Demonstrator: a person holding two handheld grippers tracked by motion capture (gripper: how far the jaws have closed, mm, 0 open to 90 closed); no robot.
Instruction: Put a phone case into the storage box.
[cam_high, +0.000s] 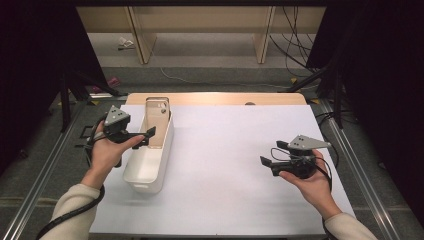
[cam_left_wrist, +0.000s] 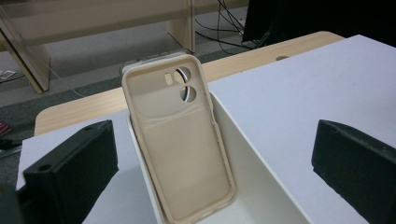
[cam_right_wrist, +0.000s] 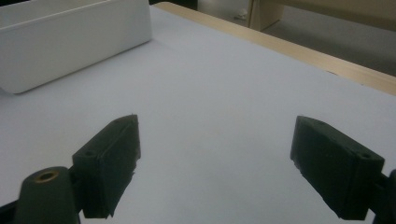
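Fingers (cam_left_wrist: 70, 172) of our left gripper (cam_high: 131, 135): wide apart, holding nothing; beige soft-plastic phone case (cam_left_wrist: 180, 140) already leaning inside long white plastic bin (cam_high: 150, 170); withdrawal remains.

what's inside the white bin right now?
One beige phone case stands in the white bin, leaning on its far end wall, hollow side and camera cutouts facing the open left gripper. The bin floor under and behind the case is hidden.

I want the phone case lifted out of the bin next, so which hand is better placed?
Left, probably: the left tool sits open at the white bin, facing the beige phone case; the right tool hovers far across the table.
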